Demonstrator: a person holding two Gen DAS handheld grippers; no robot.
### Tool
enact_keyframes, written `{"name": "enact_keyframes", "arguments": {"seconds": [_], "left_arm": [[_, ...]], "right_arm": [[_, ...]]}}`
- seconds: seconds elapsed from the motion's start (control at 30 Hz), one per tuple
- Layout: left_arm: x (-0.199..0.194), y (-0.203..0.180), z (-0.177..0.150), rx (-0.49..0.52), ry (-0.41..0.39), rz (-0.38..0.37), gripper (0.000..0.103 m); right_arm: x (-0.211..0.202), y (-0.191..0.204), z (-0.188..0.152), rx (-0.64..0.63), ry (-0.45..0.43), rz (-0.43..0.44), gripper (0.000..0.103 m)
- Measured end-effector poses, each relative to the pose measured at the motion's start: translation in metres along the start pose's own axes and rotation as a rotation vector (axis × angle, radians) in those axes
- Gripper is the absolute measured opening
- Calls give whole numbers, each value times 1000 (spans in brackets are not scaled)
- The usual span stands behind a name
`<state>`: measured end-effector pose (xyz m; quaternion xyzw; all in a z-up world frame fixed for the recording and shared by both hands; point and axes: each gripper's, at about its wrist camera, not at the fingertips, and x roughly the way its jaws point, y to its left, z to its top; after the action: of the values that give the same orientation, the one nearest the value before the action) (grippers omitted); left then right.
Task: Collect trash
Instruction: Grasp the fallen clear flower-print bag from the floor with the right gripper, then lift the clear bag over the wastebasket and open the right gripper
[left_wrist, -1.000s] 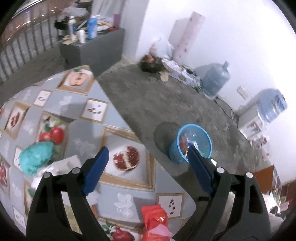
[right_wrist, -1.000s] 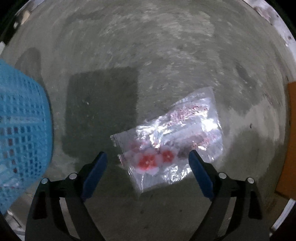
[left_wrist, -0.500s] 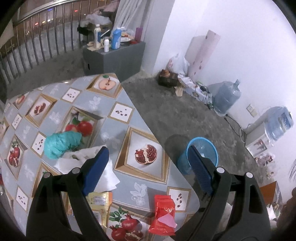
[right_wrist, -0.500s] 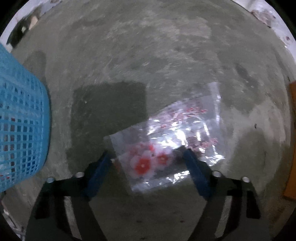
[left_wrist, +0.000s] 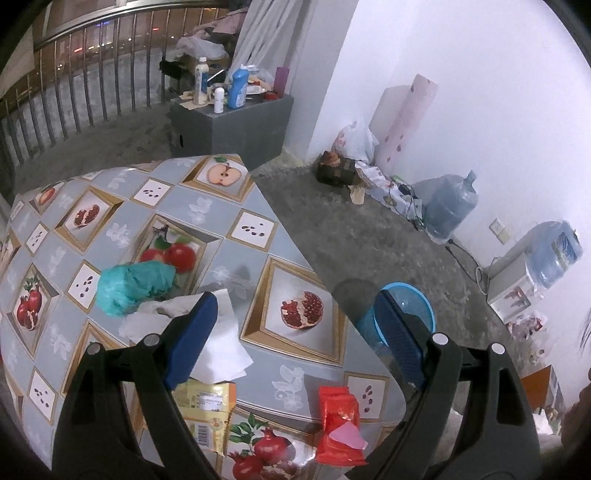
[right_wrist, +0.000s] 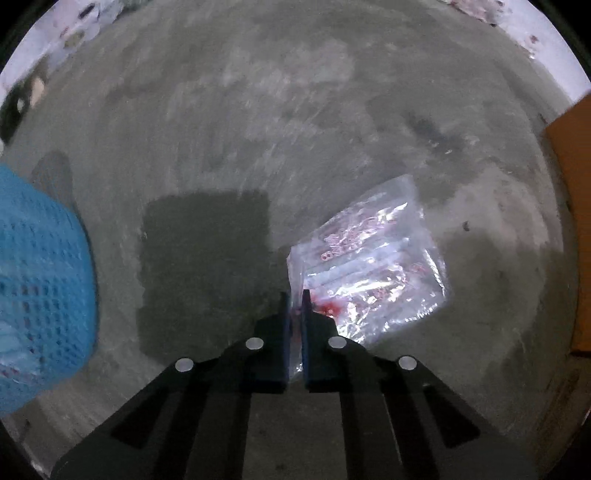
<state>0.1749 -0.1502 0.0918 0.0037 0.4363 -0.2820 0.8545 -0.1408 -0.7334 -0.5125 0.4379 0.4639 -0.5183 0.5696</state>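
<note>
My right gripper (right_wrist: 294, 301) is shut on the corner of a clear plastic wrapper (right_wrist: 373, 266) with red print, over the grey concrete floor. The blue mesh trash basket (right_wrist: 40, 280) stands to its left; it also shows in the left wrist view (left_wrist: 410, 306) on the floor beyond the table edge. My left gripper (left_wrist: 295, 321) is open and empty above the table (left_wrist: 251, 206). On the table lie a teal bag (left_wrist: 133, 280), a white tissue (left_wrist: 218, 343), a yellow wrapper (left_wrist: 207, 406) and a red packet (left_wrist: 338, 421).
A grey box (left_wrist: 229, 125) with bottles stands by the railing. Two water jugs (left_wrist: 448, 206) and clutter line the white wall. An orange-brown board (right_wrist: 572, 221) stands at the right of the floor.
My right gripper has closed on the clear wrapper, and the wrapper has shifted to the right. My left gripper has risen and pulled back, showing more of the table.
</note>
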Motion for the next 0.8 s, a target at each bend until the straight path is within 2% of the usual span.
{"name": "enact_keyframes", "arguments": {"seconds": [0.1,0.2,0.3,0.4,0.5,0.63,0.73,0.8], "left_arm": [[-1,10,1,-16,-12,-10,82],[-1,17,2,-36,-28,-23,82],[0,27,1,-64,-38,-46,82],[2,37,0,-97,-44,-67,82],[1,49,-4,-115,-56,-78,82],[-2,64,-9,-141,-67,-88,82],[-3,75,-15,-160,-75,-97,82],[-3,81,-18,-167,-77,-99,82]], "right_arm": [[-42,-6,9,53,-127,54,5],[-97,6,12,57,-287,166,5],[-158,26,13,33,-412,326,5],[-214,52,6,-43,-487,496,5],[-256,77,6,-149,-501,626,5],[-279,106,3,-237,-392,813,5],[-277,125,-11,-282,-303,817,5],[-267,137,-19,-303,-233,768,5]]}}
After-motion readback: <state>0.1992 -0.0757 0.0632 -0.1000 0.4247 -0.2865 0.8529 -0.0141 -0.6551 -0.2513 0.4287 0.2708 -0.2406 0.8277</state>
